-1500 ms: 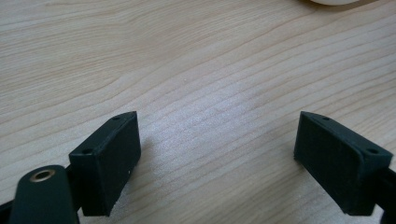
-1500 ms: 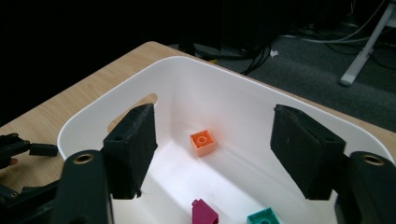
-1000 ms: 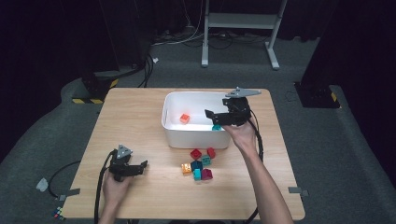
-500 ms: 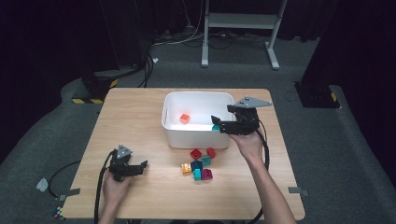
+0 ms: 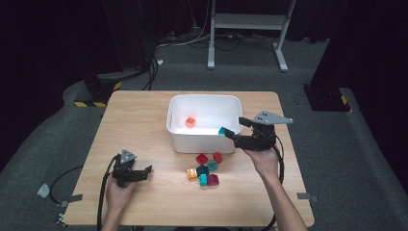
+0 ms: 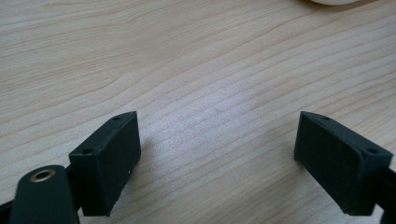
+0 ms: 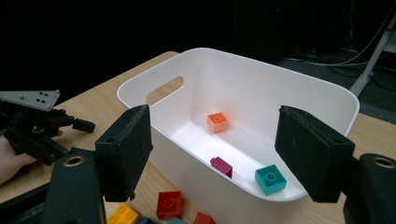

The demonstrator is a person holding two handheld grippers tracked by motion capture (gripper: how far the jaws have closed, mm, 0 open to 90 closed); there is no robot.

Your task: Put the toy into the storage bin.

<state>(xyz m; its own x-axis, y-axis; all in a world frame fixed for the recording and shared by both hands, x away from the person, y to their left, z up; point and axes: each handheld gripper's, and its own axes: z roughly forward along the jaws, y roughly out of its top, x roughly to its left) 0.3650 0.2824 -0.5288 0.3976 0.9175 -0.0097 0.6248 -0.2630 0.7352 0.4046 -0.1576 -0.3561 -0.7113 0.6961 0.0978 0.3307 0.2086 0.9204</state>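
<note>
Three bricks lay in the bin point(image 7: 327, 95): orange point(image 7: 218, 122), magenta point(image 7: 221, 166), teal point(image 7: 270, 178). R gripper point(image 5: 230, 134), jaws spread w/ nothing between, had just been closing a bit, hung at bin's right wall. Loose pile point(image 5: 204, 169) sat near desk's front edge, below-left of it, nearer R than L gripper point(image 5: 146, 172), also spread, empty. No writing legible.

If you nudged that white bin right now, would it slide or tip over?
Probably slide. The white bin sits low and wide on the smooth wooden table, so tipping seems unlikely. It looks like thin plastic holding a few small bricks, like the orange brick, so it's likely light and easy to shift.
</note>
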